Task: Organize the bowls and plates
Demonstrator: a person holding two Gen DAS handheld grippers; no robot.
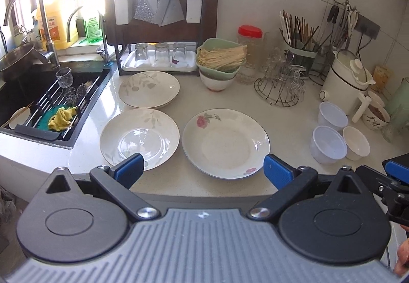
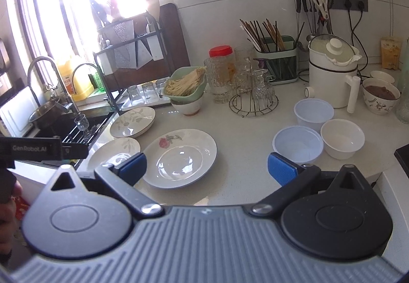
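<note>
Three shallow white plates lie on the pale counter. The rose-patterned plate (image 1: pixel 226 142) (image 2: pixel 181 157) sits in the middle. A leaf-patterned plate (image 1: pixel 139 138) (image 2: pixel 115 151) lies to its left, and a second leaf-patterned plate (image 1: pixel 149 88) (image 2: pixel 133 121) lies behind that one. Three small white bowls (image 1: pixel 328 143) (image 2: pixel 297 143) stand upright in a cluster to the right. My left gripper (image 1: pixel 203 169) hovers open over the near rims of the two front plates and holds nothing. My right gripper (image 2: pixel 207 168) is open and empty, between the rose plate and the bowls.
A black sink (image 1: pixel 30 93) with a drain rack and yellow cloth lies at the left. At the back stand a dish rack (image 1: pixel 158 27), a green noodle bowl (image 1: pixel 219 58) on a white bowl, a wire glass rack (image 1: pixel 281 88), a chopstick holder (image 2: pixel 277 60) and a white kettle (image 2: pixel 334 73).
</note>
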